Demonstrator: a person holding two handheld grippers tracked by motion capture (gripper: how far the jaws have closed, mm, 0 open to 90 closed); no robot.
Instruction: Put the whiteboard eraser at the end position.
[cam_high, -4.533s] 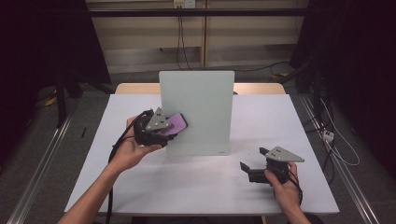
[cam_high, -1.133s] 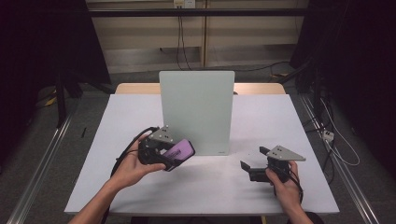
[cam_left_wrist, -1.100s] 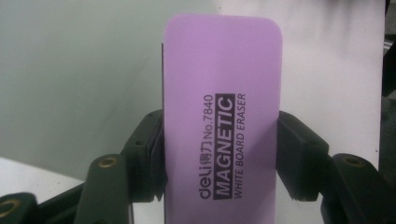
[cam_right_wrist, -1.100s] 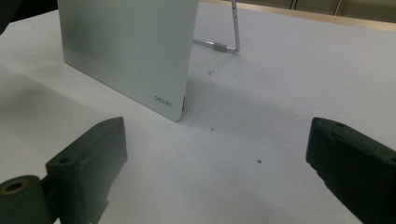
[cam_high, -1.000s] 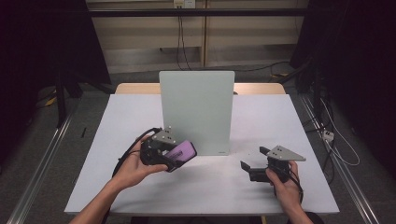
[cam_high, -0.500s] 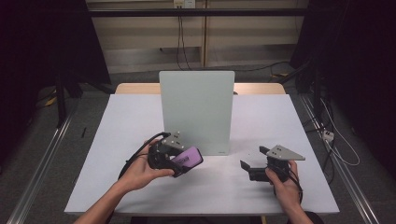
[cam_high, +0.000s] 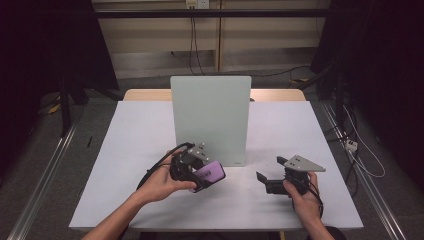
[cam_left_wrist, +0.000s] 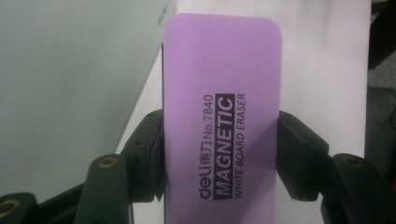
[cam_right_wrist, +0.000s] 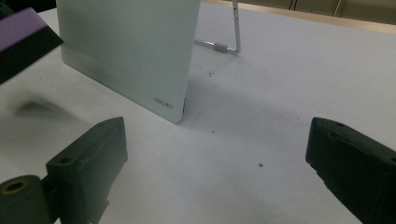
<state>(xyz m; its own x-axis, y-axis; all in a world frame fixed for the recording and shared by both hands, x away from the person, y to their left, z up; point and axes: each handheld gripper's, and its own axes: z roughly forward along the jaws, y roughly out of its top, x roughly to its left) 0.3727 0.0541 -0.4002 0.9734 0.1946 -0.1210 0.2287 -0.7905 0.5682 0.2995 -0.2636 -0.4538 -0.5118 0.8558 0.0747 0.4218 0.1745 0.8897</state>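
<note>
Near the front left of the white surface (cam_high: 130, 150), left claw (cam_high: 212, 176) clenched on a purple magnetic whiteboard eraser (cam_high: 210, 173), held just above the surface and just in front of the lower left corner of the upright glass whiteboard (cam_high: 211, 117). From the left gripper view, eraser (cam_left_wrist: 222, 116) gripped across its narrow width by both black pads, printed face up, lettering "MAGNETIC WHITE BOARD ERASER" legible, board to the left behind it. At the front right, right claw (cam_high: 264, 179) released, jaws wide apart and holding nothing, resting low in the person's right hand (cam_high: 302, 192), well apart from the eraser. From the right gripper view, board corner (cam_right_wrist: 140, 51) with maker's mark, metal stand leg (cam_right_wrist: 229, 46) behind it, eraser's dark underside (cam_right_wrist: 23, 42) at upper left.
</note>
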